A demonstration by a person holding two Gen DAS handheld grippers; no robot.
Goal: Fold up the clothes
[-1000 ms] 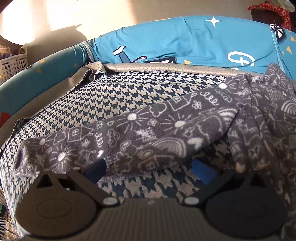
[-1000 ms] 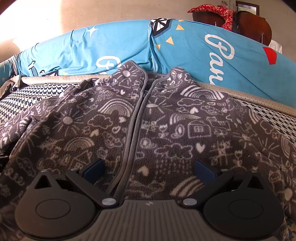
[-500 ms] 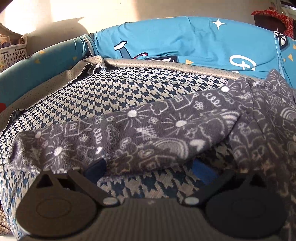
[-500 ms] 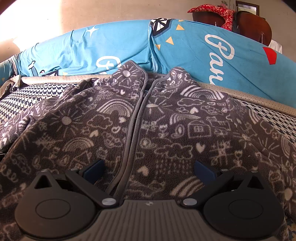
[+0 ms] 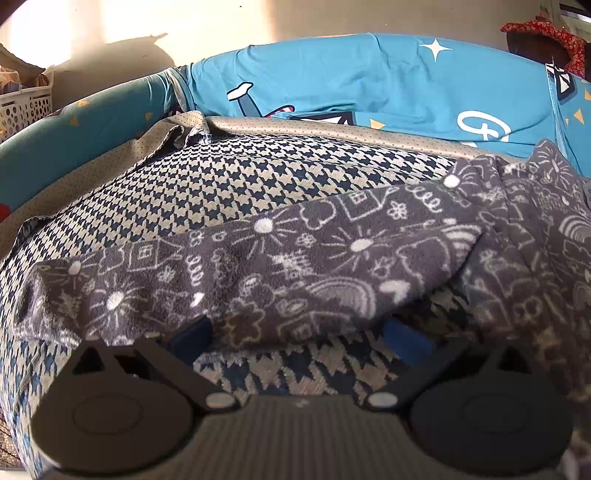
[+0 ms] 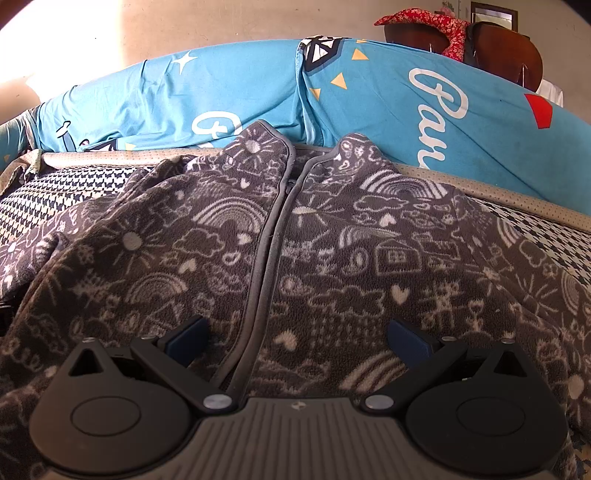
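A dark grey fleece jacket [image 6: 332, 266] with white doodle print lies front-up on a houndstooth sofa seat [image 5: 258, 177], its zip running up the middle. Its sleeve [image 5: 280, 273] stretches out to the left across the seat in the left wrist view. My left gripper [image 5: 295, 338] is open just in front of the sleeve's near edge, blue fingertips [image 5: 190, 334] partly tucked under the cloth. My right gripper [image 6: 295, 338] is open above the jacket's lower front, straddling the zip, holding nothing.
Blue printed cushions [image 6: 229, 96] line the sofa back. A beige dotted cover [image 5: 110, 170] edges the seat. A white plastic basket [image 5: 22, 107] stands at the far left. A dark wooden chair with a red cloth [image 6: 443, 22] is behind the sofa at right.
The left wrist view has shifted a little, the sleeve now sitting slightly further right and closer. The right gripper and the jacket body have not moved.
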